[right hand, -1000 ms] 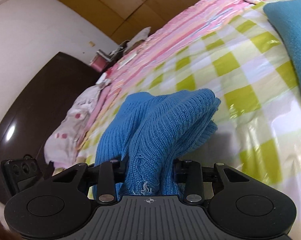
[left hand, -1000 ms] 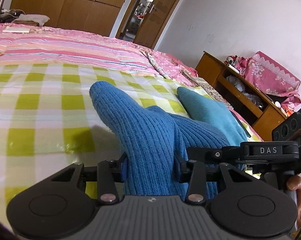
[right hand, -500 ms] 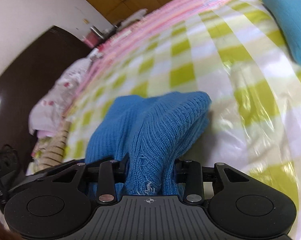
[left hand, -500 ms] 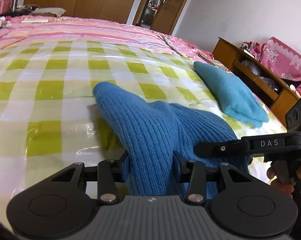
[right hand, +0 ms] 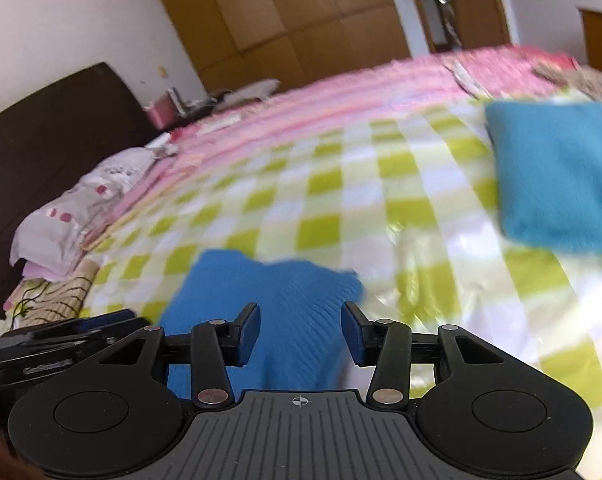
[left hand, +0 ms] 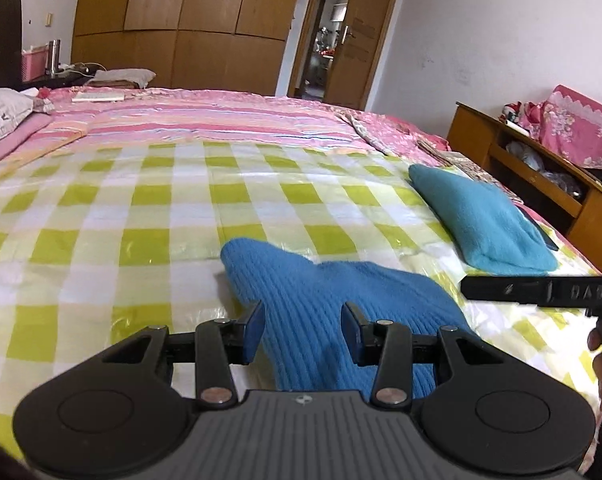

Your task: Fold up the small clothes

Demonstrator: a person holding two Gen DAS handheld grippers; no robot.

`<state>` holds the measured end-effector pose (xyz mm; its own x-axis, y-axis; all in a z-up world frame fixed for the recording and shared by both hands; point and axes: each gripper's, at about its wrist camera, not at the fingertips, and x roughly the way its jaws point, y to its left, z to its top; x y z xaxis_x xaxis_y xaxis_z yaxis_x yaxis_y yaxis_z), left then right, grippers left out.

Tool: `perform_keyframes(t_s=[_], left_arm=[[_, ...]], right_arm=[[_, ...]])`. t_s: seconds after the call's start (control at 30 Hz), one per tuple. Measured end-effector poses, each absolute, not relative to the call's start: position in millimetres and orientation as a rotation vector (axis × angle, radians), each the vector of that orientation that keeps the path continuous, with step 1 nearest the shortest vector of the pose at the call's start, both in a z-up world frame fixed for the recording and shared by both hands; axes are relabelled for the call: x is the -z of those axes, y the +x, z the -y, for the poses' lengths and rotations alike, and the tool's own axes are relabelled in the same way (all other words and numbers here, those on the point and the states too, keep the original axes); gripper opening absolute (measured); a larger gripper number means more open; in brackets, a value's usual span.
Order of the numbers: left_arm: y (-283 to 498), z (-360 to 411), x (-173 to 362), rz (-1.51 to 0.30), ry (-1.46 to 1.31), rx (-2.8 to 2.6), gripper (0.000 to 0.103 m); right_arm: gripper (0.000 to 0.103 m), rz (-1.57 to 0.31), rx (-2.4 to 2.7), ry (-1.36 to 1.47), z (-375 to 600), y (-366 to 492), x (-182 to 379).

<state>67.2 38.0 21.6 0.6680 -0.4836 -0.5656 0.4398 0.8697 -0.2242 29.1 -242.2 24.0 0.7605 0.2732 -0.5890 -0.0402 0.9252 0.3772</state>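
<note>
A blue ribbed knit garment (left hand: 333,304) lies folded and flat on the green-checked bed cover (left hand: 141,216). My left gripper (left hand: 303,330) is open just above its near edge, jaws apart on either side of the cloth. In the right wrist view the same garment (right hand: 285,300) lies under my right gripper (right hand: 301,334), which is open too. The right gripper's black body (left hand: 541,290) shows at the right of the left wrist view.
A folded teal garment (left hand: 481,220) lies further right on the bed; it also shows in the right wrist view (right hand: 557,176). A wooden cabinet (left hand: 541,192) stands beyond the bed's right edge. Pillows (right hand: 81,208) lie by the dark headboard (right hand: 41,140).
Both grippers have opened and let go of the blue knit garment, which dropped from a raised bunch to lie flat. Both grippers have pulled back slightly.
</note>
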Motion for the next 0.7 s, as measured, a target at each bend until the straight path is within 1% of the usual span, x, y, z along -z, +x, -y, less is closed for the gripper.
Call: perform_keyframes(t_s=[0.17,0.27,0.47,0.7], left_arm=[[72,-19,-10,-0.657,0.017,0.470,0.046],[76,-17,-1,-0.681,0.030,0.460,0.047],[78,-15,8,-0.704,0.046,0.448,0.047],[65,-23,-6,-0.698,0.012,0.433,0.047]], right_arm=[[0.024,-0.726,-0.207,0.294,219,49,-12],[0.019,-0.764,-0.190,0.282,217,58,4],[0.019,-0.792,-0.166,0.295,224,65,25],[0.019,-0.770,-0.161,0.292,222,56,10]])
